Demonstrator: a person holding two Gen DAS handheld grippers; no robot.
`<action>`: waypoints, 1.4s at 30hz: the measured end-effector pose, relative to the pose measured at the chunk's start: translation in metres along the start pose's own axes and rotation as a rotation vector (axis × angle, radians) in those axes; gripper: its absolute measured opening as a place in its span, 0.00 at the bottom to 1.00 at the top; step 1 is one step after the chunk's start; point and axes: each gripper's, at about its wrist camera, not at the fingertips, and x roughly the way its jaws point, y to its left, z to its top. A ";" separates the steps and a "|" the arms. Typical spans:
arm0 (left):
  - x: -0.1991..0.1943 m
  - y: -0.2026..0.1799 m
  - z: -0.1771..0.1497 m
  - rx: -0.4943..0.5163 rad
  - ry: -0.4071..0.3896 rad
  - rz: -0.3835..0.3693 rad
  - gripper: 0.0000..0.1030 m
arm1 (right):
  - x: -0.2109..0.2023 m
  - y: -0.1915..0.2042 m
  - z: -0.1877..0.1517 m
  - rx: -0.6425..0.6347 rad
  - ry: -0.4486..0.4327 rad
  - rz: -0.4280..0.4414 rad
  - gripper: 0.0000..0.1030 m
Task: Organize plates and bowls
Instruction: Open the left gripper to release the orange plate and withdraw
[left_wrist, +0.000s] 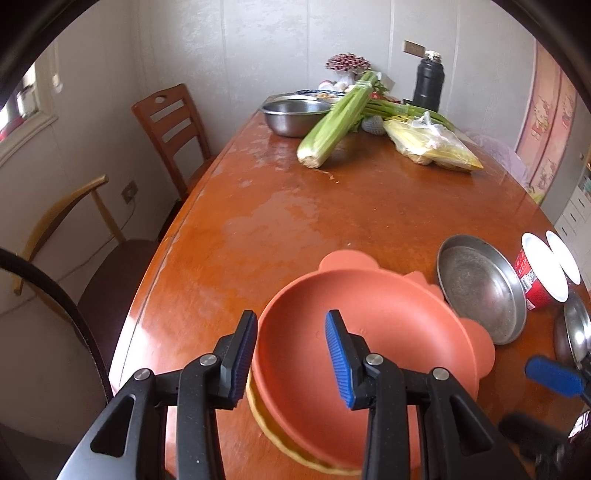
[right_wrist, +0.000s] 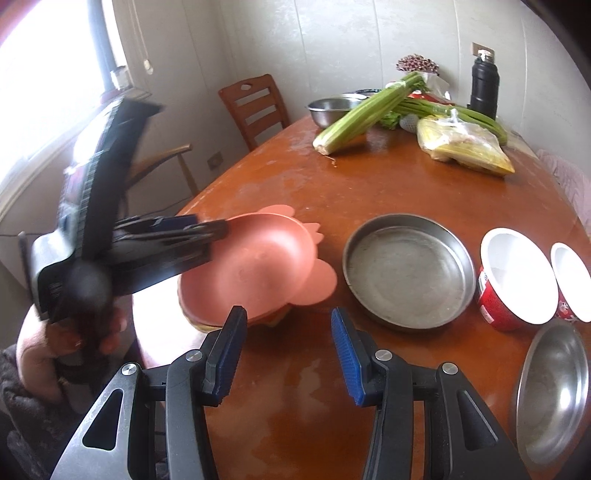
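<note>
While hovering over the near table (right_wrist: 295, 406) edge, kept the right gripper (right_wrist: 288, 310) partly open and empty. Straddled the rim of the pink bowl (left_wrist: 314, 332) with the left gripper (left_wrist: 291, 314) — fingers apart, not clamping it, stacked at that edge. Beyond, steel pan (right_wrist: 410, 273), red cups (right_wrist: 517, 280) — celery (right_wrist: 362, 114) farthest.

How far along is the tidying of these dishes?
Early. Done: the pink plates sit stacked at the table's near edge. In hand: nothing; the left claw is open around the top plate's rim, the right claw empty. Left: the steel pan, two red bowls and a steel dish lie separate.
</note>
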 end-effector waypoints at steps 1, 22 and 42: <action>-0.002 0.003 -0.002 -0.011 -0.002 0.002 0.40 | 0.002 -0.002 0.000 0.005 0.003 -0.004 0.48; 0.014 0.002 -0.026 0.044 0.067 0.096 0.43 | 0.032 0.022 -0.007 -0.064 0.076 0.015 0.48; -0.038 -0.029 -0.008 0.075 -0.046 0.033 0.46 | -0.016 -0.030 -0.005 0.065 -0.013 -0.008 0.48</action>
